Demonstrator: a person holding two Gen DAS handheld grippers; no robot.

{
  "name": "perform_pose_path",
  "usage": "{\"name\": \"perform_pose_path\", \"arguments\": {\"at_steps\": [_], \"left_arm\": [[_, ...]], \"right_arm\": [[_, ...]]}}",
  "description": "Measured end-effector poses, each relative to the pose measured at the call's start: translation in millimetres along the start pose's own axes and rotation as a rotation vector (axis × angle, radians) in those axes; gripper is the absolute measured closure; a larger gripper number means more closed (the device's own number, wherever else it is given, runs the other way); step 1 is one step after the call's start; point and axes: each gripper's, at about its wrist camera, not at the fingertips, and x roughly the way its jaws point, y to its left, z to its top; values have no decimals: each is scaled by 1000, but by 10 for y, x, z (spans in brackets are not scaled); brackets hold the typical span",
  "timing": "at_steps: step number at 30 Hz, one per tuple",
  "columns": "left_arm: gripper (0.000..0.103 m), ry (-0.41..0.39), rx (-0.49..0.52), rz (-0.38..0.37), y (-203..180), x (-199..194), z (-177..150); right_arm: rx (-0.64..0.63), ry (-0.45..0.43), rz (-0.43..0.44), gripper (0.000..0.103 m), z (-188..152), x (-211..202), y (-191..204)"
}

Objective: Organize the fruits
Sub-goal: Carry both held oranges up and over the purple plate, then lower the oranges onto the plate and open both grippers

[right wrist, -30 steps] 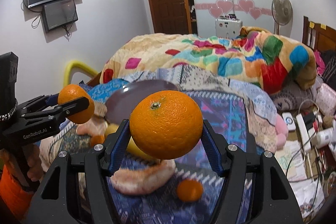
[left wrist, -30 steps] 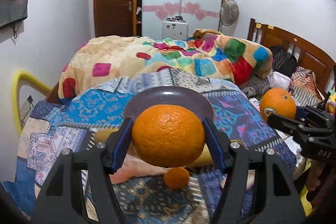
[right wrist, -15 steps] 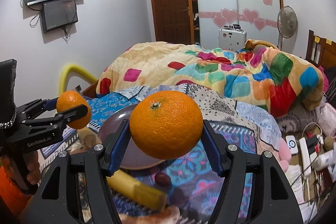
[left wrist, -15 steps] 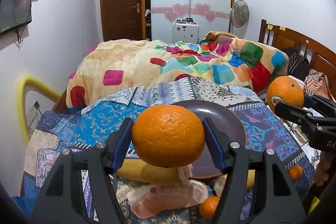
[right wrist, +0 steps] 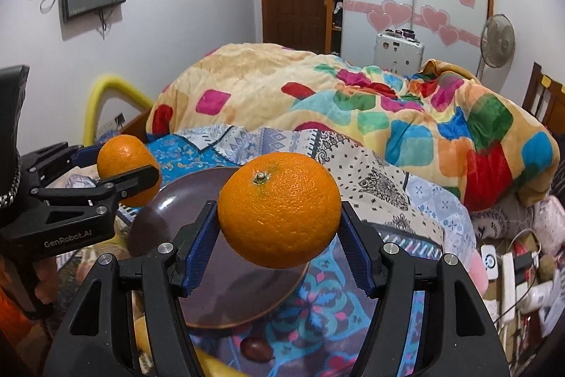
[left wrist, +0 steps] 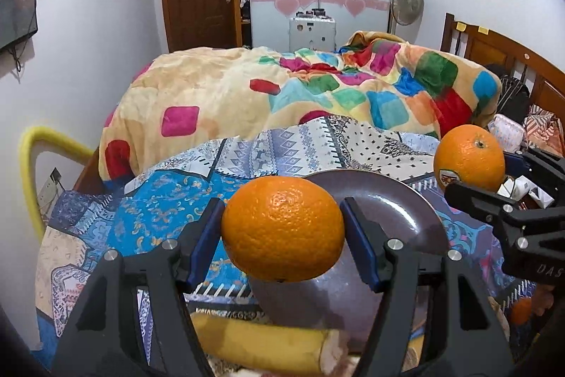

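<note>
My left gripper is shut on a large orange, held above the near-left rim of a dark brown plate on the patterned bedspread. In the right wrist view my right gripper is shut on a second orange with its stem up, over the plate's right part. Each view shows the other gripper's orange, at the right and at the left. A banana lies just in front of the plate. A small orange fruit and a dark round fruit lie on the cloth.
Behind the plate a colourful quilt is heaped on the bed. A yellow padded rail curves at the left edge and a wooden headboard stands at the right. A power strip and bottles clutter the right side.
Both grippers have moved forward with their oranges, so the plate now sits close under them. The banana and the small fruits have slid towards the bottom of both views.
</note>
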Motion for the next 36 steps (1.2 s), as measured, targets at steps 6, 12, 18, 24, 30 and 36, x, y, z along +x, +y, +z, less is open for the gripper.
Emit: {"name": "perform_pose_path", "arguments": {"at_steps": [6,12,18,24,30,36], "left_arm": [[37,77,-9,-27,23,237,45],[37,157,12,-28,-8,476,33],[36,225,-9,-91,20,621,40],[36,243,-1,-97,13,649,60],[36,253,21,-97,-7,655,61],[35,274,-6,-106,40,673,76]], "right_arm": [[-47,48,-11,40,25,193,35],[-94,146,-20,40,8,472,48],[-138,216,-19,40,5,666,100],[-169,247,10,40,26,762,212],[-168,277,26,40,12,855,252],[-166,290,5,39,1,889,232]]}}
